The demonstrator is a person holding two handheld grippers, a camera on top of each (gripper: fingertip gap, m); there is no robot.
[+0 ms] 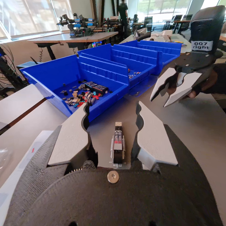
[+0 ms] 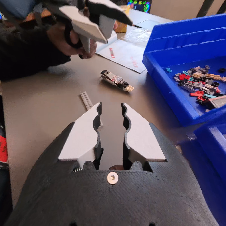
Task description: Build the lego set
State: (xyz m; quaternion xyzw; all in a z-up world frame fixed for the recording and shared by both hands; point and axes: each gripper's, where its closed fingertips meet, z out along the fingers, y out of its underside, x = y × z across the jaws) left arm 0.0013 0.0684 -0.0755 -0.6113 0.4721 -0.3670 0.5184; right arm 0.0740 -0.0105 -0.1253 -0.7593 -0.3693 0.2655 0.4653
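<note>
A small black, grey and red lego build lies on the grey table between my left gripper's wide-open fingers; my left gripper hovers above it, empty. The build also shows in the right wrist view. My right gripper is open and empty, low over the table, with a long grey studded plate lying beside and partly under its left finger. The right gripper shows at the right of the left wrist view, the left gripper at the top of the right wrist view.
A blue bin holds several loose small lego pieces and dark boxes. More blue bins stand behind it. An open instruction booklet and a clear plastic bag lie beyond the build. A person stands far back. The long grey studded plate is about 9 cm from my right fingertips.
</note>
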